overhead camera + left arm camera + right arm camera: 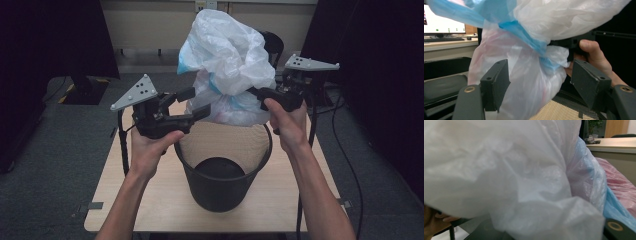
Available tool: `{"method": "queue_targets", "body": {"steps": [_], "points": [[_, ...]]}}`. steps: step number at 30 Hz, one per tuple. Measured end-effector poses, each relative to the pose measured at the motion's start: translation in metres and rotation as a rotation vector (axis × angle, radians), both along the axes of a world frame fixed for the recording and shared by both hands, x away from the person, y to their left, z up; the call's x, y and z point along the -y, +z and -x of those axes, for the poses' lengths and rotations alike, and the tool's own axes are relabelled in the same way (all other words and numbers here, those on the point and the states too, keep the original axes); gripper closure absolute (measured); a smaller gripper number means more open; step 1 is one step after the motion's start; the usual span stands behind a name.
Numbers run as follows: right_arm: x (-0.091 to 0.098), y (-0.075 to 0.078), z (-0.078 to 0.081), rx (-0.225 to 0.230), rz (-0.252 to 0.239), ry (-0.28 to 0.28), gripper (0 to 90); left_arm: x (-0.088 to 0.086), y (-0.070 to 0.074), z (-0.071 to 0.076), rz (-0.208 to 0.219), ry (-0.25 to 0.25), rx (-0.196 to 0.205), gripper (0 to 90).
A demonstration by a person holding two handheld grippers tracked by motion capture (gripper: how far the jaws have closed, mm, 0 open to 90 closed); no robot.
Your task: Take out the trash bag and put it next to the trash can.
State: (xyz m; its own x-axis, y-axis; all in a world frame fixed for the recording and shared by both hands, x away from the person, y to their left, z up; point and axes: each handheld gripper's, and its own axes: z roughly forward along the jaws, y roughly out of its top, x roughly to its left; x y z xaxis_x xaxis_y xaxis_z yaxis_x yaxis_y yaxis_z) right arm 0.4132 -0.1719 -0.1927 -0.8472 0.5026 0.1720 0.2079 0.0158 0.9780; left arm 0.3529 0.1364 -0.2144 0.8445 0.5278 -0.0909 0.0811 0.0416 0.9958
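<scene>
**A:** Where are the two grippers, and what do they have hold of?

**B:** From above, the right gripper [261,94] is clamped on the pinched neck of a white plastic bag [227,55], its jaws closed tight on the gathered film. The right hand [287,120] holds it up above the table. In the right gripper view, crumpled white plastic presses close against the lens.

**A:** And the left one?

**B:** The left gripper [192,104], held in the left hand [150,147], has its jaws spread wide. In the left gripper view the lower bulge of the bag hangs between the two black jaws; the left-side jaw lies against the film, the other stands clear of it, so there is no grip.

**A:** Where is the bag itself?

**B:** In the air, directly above a black bin [222,167]. Its top billows high; the bottom hangs just above the bin's far rim. Streaks of blue and pink plastic show through the white.

**A:** What is around it?

**B:** The bin stands on a small light wooden table [125,200], on a grey carpeted floor. In the left gripper view a lit monitor [444,23] stands on a desk behind.
</scene>
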Motion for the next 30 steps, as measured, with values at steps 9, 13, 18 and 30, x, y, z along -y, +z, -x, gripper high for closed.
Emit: {"method": "queue_targets", "body": {"steps": [9, 13, 18, 30], "points": [[0.018, -0.002, -0.012, -0.006, -0.026, -0.060, 86.7, -0.002, -0.005, -0.003, -0.005, 0.005, -0.017, 30.3], [0.025, -0.002, -0.022, 0.003, -0.009, -0.112, 86.7, -0.001, -0.010, -0.004, -0.019, -0.003, -0.025, 30.3], [0.033, -0.007, -0.033, -0.004, 0.008, -0.154, 86.7, 0.003, -0.015, -0.005, -0.057, 0.002, -0.038, 28.3], [0.049, -0.021, -0.055, -0.033, 0.015, -0.237, 86.7, -0.005, -0.020, -0.006, -0.046, 0.017, -0.052, 26.5]]}}
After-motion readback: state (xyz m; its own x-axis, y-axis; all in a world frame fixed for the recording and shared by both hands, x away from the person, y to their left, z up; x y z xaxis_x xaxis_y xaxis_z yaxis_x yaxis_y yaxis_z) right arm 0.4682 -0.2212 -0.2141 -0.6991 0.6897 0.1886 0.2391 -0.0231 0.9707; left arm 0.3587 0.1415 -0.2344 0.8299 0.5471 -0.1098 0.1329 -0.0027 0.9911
